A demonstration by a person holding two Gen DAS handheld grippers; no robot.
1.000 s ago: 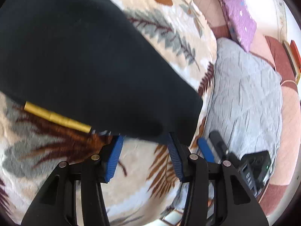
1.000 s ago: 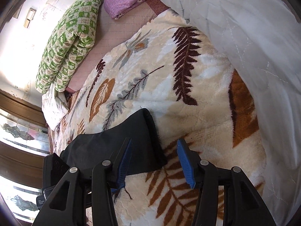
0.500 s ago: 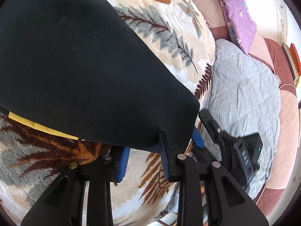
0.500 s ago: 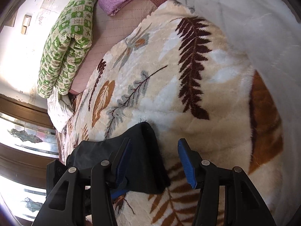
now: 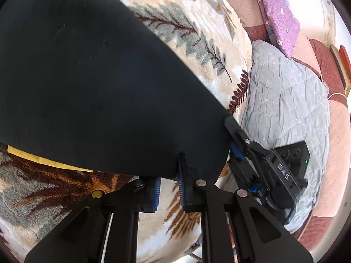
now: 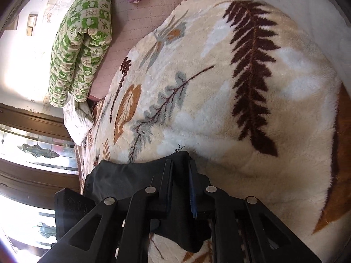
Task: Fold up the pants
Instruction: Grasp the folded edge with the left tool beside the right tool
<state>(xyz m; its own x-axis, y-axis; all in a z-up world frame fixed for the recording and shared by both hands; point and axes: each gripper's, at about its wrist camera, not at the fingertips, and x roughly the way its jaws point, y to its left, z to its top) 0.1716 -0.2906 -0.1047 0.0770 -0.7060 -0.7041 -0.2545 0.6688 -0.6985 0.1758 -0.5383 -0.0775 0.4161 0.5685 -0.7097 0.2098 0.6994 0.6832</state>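
Note:
Black pants (image 5: 98,87) lie spread on a leaf-patterned fleece blanket (image 5: 197,22) and fill the upper left of the left wrist view. A yellow strip (image 5: 43,160) shows under their near edge. My left gripper (image 5: 169,175) is shut on that near hem. Just to its right, my right gripper (image 5: 232,138) sits at the pants' corner. In the right wrist view the right gripper (image 6: 180,164) has its jaws closing, with the pads pressing a fold of the pants (image 6: 122,175) between them. The left gripper's black body (image 6: 70,206) shows at lower left.
A grey quilt (image 5: 285,100) lies beside the blanket, with a purple pillow (image 5: 278,15) beyond it. A rolled green-patterned quilt (image 6: 81,43) rests at the far side of the bed. A wooden-framed glass door (image 6: 33,153) stands past the bed's edge.
Both grippers went from open to closed on the pants' near edge. The right gripper came forward and down onto the corner, close beside the left one.

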